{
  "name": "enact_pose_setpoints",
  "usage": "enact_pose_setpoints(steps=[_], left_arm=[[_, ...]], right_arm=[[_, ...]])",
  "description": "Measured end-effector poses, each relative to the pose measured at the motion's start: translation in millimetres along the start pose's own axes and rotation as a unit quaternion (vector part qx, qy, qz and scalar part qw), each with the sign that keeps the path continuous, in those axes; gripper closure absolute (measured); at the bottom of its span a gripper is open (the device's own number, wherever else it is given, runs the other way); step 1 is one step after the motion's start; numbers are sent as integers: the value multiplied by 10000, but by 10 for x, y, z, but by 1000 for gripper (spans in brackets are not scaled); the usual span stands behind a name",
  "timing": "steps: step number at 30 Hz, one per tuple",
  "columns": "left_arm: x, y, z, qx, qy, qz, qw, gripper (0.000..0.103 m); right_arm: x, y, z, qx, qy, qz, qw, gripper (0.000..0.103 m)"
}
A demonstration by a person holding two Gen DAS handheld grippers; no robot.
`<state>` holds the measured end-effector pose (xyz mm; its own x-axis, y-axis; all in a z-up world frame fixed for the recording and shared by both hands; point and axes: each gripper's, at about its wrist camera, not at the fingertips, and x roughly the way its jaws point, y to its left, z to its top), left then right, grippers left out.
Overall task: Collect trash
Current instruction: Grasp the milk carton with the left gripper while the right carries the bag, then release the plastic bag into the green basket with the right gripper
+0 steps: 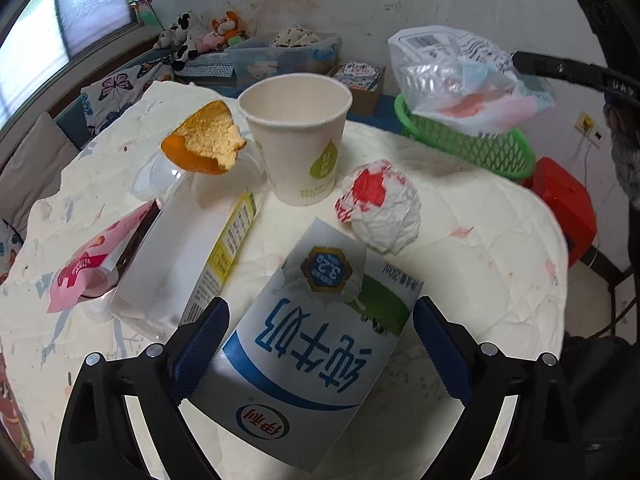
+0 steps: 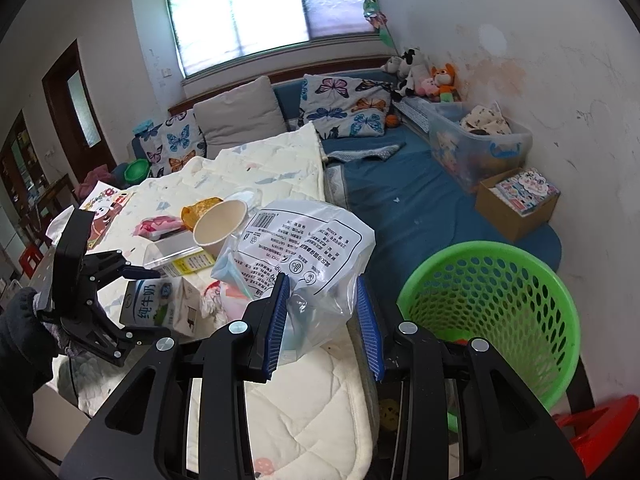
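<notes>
A blue and white milk carton lies on the quilted table between the fingers of my left gripper, which is open around it; the carton also shows in the right wrist view. My right gripper holds a clear printed plastic bag in the air beside the green mesh basket. In the left wrist view the bag hangs over the basket. A paper cup, an orange peel, a crumpled red and white wrapper, a white box and a pink packet lie on the table.
The table is covered by a cream quilted cloth. A red stool stands beyond its right edge. A blue couch with butterfly cushions, a clear storage bin and a cardboard box lie behind.
</notes>
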<state>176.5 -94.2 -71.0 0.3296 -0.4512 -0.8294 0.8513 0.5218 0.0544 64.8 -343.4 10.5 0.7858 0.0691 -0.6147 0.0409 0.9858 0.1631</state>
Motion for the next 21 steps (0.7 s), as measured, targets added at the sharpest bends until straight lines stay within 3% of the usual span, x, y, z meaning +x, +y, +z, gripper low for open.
enact_pose_setpoints(steps=[3,7,16,21], left_arm=[[-7,-41,-54,-47,-23,170,9998,18],[-78,-71,-73,-244,-171,286,9991,31],[-337,-368,-129,-473,-497,422,9968,32],[-532,-486,-30,-701,-753,304,9942,32]], right_arm=[[2,-39,-12,17,3,-56,10000,68],[-4,-97,-33,54,-2,-111,9999,68],[-112,-265,-98,122,-113,-261,9995,68],[-177,-419,-146,152,-120,-450,9988,68]])
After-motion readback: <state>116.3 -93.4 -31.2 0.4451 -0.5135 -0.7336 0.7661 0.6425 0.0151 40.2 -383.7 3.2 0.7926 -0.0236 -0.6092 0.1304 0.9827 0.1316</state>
